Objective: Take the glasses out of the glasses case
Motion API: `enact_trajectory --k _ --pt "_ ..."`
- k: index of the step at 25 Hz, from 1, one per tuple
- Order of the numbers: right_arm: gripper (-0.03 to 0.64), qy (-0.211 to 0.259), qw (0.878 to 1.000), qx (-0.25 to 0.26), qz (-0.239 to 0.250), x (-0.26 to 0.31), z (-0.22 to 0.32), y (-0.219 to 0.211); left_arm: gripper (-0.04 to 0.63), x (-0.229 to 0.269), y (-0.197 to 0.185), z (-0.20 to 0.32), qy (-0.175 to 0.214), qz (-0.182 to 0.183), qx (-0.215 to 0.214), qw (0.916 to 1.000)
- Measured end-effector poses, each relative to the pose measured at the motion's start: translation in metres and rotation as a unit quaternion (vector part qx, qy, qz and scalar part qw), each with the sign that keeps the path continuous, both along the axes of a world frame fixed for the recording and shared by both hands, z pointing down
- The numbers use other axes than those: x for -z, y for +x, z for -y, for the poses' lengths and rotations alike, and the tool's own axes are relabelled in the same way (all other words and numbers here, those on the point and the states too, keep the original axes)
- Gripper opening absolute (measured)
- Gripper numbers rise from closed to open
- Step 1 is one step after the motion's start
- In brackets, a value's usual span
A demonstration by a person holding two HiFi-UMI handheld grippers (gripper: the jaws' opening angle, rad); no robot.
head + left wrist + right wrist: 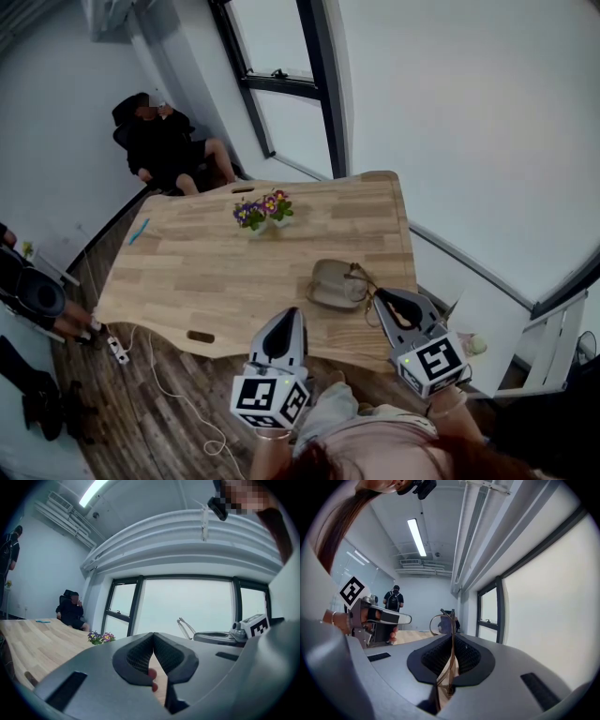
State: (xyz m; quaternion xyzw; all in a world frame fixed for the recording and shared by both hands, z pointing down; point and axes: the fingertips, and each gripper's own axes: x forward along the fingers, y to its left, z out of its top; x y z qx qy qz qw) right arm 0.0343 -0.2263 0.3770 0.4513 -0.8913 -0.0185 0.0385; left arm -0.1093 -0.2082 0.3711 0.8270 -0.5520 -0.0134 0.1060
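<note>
A beige glasses case (328, 284) lies on the wooden table (206, 272) near its front right corner. Thin-framed glasses (360, 280) are just right of the case, and my right gripper (381, 297) is shut on one of their arms. In the right gripper view the glasses (446, 629) stand up between the closed pads. My left gripper (292, 316) hovers at the table's front edge, left of the case, shut with nothing in it (153, 635). The left gripper view also catches the glasses (185, 627) at the tip of the right gripper.
A small pot of purple and yellow flowers (262, 211) stands mid-table and a blue pen (139, 231) lies at the far left. One person sits in a chair (164, 145) by the window; another (33, 295) is at the left. A power strip (117, 350) and cable lie on the floor.
</note>
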Motion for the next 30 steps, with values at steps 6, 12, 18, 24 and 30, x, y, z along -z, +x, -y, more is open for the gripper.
enact_trajectory --k 6,12,18,24,30 --pt "0.014 0.003 1.000 0.000 -0.001 0.002 -0.008 0.002 0.002 0.002 0.004 -0.006 0.002 0.000 -0.003 1.0000" --pt "0.014 0.003 1.000 -0.002 0.002 0.003 -0.014 0.006 0.002 0.003 0.009 -0.012 0.001 0.000 -0.006 1.0000" --pt "0.014 0.005 1.000 -0.003 0.004 0.004 -0.018 0.007 0.002 0.003 0.014 -0.016 -0.001 0.002 -0.010 0.9999" --pt "0.014 0.005 1.000 -0.006 0.004 0.003 -0.020 0.007 0.002 0.002 0.015 -0.017 -0.002 0.003 -0.014 0.9999" --pt "0.014 -0.002 1.000 -0.011 0.003 0.001 -0.019 0.008 0.002 0.001 0.016 -0.016 -0.004 0.003 -0.019 0.9998"
